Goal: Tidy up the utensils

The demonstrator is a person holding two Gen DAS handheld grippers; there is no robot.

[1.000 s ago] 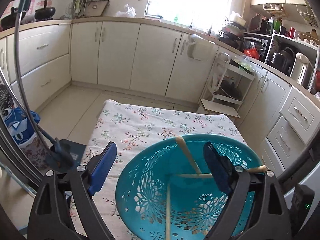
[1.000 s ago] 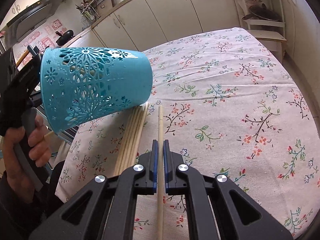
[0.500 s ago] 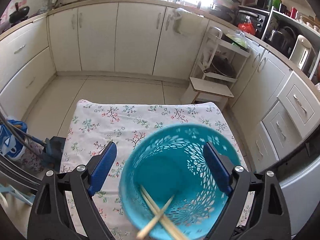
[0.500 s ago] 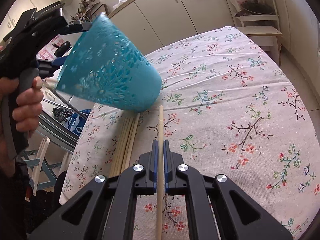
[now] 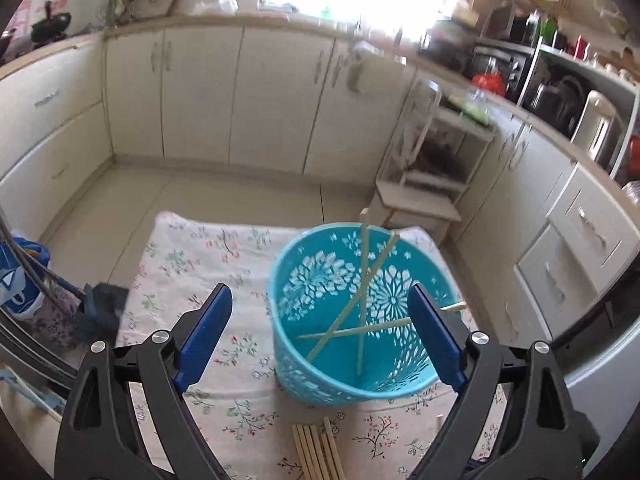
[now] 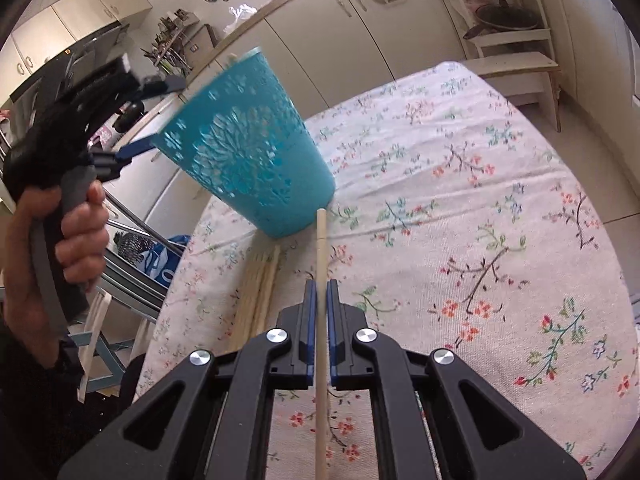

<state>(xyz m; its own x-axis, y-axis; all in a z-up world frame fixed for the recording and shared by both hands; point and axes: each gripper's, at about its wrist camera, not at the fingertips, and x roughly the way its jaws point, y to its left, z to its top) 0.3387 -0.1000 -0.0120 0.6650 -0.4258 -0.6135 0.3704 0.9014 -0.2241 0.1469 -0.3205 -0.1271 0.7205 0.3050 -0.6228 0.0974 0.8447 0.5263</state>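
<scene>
1. Right tongs (image 6: 319,285): clenched on a single wooden chopstick (image 6: 320,248). The stick runs straight out ahead between the pads and also back under the tongs toward me.
2. The stick's far tip ends just at the lower edge of the teal basket (image 6: 248,160), straight ahead of the right tongs. I cannot tell whether tip and basket touch.
3. Left tongs (image 5: 319,291): released, spread wide, with the basket between them. The left pad stands clear of the basket wall. The right pad overlaps the rim, and I cannot tell if it touches there.
4. From the right tongs the basket looks tilted, mouth toward the left tongs, base down by the desk (image 6: 460,200) with its floral cloth. The picture is blurred there, so whether the base rests on the desk I cannot tell.
5. Inside the basket: a few loose chopsticks (image 5: 362,280), crossed, two leaning on the far rim, one poking past the right pad.
6. A bundle of chopsticks (image 6: 260,280) lies flat on the cloth just left of the right tongs, on the near side of the basket.
7. A person's hand (image 6: 76,232) grips the left tongs' handle, far left of the right tongs.
</scene>
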